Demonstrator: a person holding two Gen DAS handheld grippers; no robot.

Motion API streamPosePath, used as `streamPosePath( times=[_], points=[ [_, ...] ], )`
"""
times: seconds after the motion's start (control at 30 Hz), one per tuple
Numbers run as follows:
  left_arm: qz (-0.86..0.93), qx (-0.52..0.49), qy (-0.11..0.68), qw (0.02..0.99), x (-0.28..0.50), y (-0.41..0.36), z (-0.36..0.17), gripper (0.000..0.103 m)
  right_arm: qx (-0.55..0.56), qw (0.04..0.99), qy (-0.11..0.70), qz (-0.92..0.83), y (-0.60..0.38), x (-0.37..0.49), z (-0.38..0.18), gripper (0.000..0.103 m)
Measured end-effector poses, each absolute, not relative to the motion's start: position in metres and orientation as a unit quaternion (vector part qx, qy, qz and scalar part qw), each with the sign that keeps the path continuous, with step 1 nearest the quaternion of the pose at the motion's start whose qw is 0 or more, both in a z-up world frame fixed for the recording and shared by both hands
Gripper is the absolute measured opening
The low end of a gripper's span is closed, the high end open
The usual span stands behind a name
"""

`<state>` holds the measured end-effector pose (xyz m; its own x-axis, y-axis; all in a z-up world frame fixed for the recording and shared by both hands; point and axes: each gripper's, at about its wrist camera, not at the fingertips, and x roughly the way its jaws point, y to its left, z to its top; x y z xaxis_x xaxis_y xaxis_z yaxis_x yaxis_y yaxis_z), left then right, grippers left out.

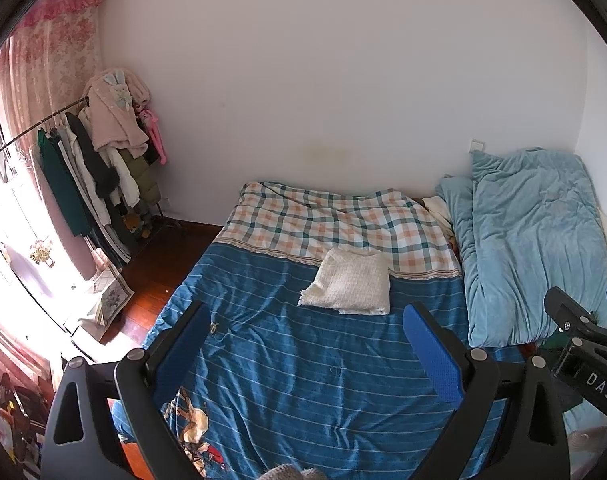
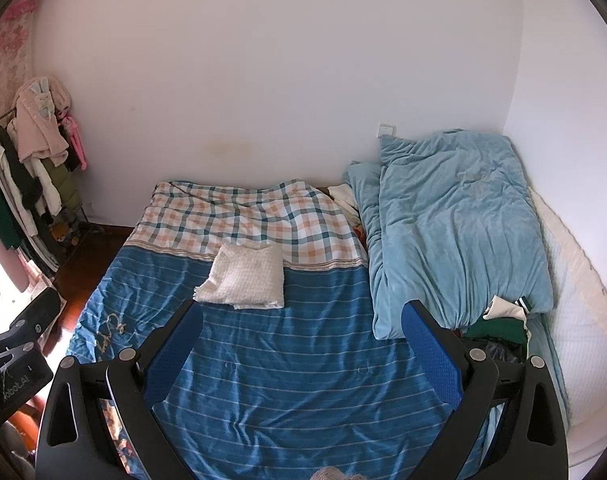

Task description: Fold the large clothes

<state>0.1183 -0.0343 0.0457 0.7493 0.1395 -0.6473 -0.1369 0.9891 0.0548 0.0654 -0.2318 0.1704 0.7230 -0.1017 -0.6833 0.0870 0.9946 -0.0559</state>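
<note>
On the bed (image 1: 303, 380), ahead of both claws, a cream garment (image 1: 349, 286) lies already folded where the blue striped cover meets the plaid. Left claw (image 1: 315, 354) and right claw (image 2: 303, 350) hover wide open, holding nothing. Dark clothes (image 2: 497, 328) heaped beside the teal quilt (image 2: 459, 236) lie nearer the right claw.

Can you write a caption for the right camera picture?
Open right gripper above a blue striped bed, facing a folded cream garment.
</note>
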Motion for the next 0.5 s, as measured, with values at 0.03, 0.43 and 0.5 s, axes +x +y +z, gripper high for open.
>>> streamPosePath(
  times=[0.03, 0.43, 0.5],
  points=[
    [0.073, 0.000, 0.347, 0.935, 0.1191, -0.0336, 0.0454, 0.099, -0.009, 0.928, 0.368, -0.050, -0.2319, 0.0646, 0.1703, 0.101],
    [0.077, -0.006, 0.341, 0.937, 0.1171, -0.0330, 0.0509, 0.099, -0.011, 0.929, 0.367, -0.052, -0.2299, 0.0612, 0.1708, 0.101],
    [0.077, -0.007, 0.340, 0.937, 0.1167, -0.0334, 0.0520, 0.099, -0.012, 0.929, 0.366, -0.051, -0.2306, 0.0631, 0.1715, 0.101]
  ],
)
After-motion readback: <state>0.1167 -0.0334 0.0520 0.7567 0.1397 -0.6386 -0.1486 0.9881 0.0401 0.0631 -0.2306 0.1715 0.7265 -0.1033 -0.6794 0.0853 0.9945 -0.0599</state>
